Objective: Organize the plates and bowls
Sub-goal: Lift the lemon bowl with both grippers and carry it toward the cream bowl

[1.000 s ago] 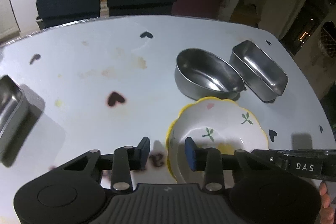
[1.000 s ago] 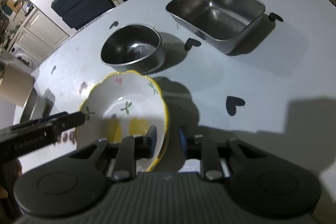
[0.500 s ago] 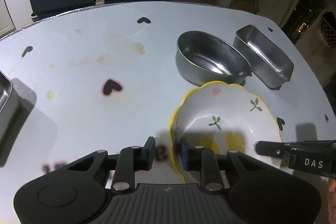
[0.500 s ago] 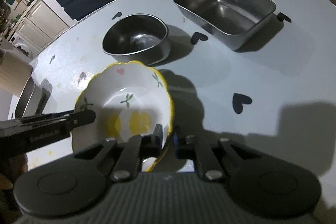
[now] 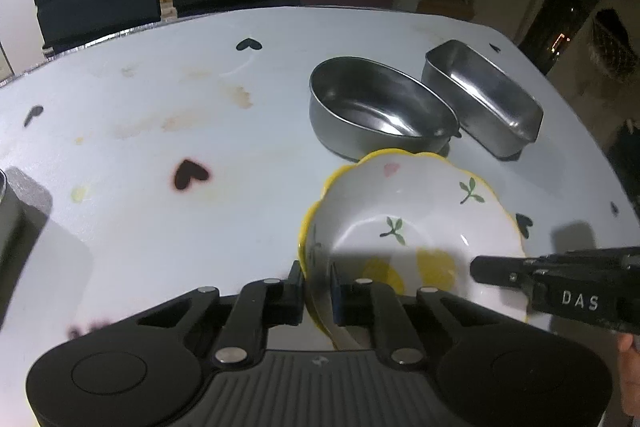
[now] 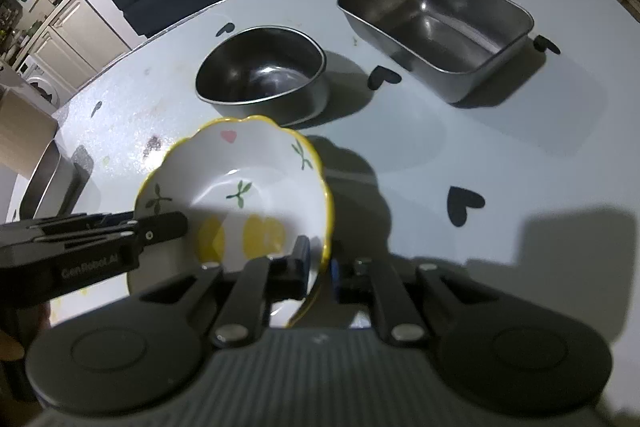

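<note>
A white ceramic bowl point(image 5: 420, 211) with a scalloped yellow rim and leaf prints sits on the pale table point(image 5: 160, 147), just in front of a round steel bowl point(image 5: 376, 115). My left gripper point(image 5: 316, 287) is closing, and its pads press the ceramic bowl's left rim between them. In the right wrist view, my right gripper point(image 6: 320, 267) is shut on the same bowl's point(image 6: 240, 179) right rim. The right gripper's fingers point(image 5: 504, 271) reach in from the right side of the left wrist view.
A rectangular steel tray point(image 6: 436, 23) stands to the right of the round steel bowl point(image 6: 260, 75). Another steel container point(image 6: 40, 179) sits at the table's left edge. Dark chairs point(image 5: 96, 3) line the far side. Black heart prints dot the tabletop.
Both pairs of jaws have narrowed onto the ceramic bowl's rim, the left one sliding right over the left edge. The steel bowl and tray have not moved.
</note>
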Available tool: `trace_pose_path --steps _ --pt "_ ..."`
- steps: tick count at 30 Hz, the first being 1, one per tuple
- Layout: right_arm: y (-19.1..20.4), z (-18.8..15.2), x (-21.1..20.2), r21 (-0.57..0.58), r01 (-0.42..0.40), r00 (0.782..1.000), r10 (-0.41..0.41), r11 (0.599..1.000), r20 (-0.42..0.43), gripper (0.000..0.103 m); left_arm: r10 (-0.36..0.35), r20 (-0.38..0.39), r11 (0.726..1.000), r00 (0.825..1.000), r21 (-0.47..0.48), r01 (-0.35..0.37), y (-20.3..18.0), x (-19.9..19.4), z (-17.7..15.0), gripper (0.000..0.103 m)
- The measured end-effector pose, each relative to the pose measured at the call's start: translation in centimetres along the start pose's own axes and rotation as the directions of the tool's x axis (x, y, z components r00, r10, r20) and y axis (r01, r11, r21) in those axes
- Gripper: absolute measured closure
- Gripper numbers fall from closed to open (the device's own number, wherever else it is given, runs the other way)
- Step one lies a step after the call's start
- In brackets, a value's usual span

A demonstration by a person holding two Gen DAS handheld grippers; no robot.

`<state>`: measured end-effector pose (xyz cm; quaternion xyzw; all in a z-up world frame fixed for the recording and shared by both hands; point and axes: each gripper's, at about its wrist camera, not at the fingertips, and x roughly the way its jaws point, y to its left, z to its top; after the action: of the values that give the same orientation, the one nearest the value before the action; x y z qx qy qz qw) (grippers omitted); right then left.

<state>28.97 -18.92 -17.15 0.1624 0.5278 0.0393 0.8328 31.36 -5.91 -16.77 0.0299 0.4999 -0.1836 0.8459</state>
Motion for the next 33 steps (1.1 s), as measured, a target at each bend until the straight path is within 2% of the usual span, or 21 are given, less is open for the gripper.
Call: trace_pose_path --steps 12,20,25,29,33 --pt "-0.3 -0.8 -0.3 0.003 -0.020 1.000 0.020 1.000 0.019 0.091 0.015 0.039 1.000 0.999 -0.020 -0.014 -0.2 -1.3 -0.9 0.093" --pt "-0.5 -1.5 -2.0 0.033 -0.050 0.998 0.048 0.998 0.051 0.092 0.010 0.107 0.999 0.994 -0.049 -0.004 -0.4 -4.0 -1.0 0.096" --pt "-0.2 -1.5 -3.9 0.033 -0.060 0.994 0.057 0.998 0.096 0.092 0.027 0.189 0.999 0.982 -0.041 -0.019 -1.2 -6.6 -1.0 0.096" --pt "0.0 -1.6 -5.8 0.030 -0.083 0.987 0.078 0.996 0.138 0.092 0.021 0.225 0.998 0.974 -0.060 -0.008 -1.2 -8.6 -1.4 0.097" --pt "0.5 -2.0 -7.7 0.011 -0.102 0.979 0.098 0.995 0.177 0.092 0.040 0.285 0.999 0.958 -0.035 -0.032 -1.5 -11.0 -2.2 0.097"
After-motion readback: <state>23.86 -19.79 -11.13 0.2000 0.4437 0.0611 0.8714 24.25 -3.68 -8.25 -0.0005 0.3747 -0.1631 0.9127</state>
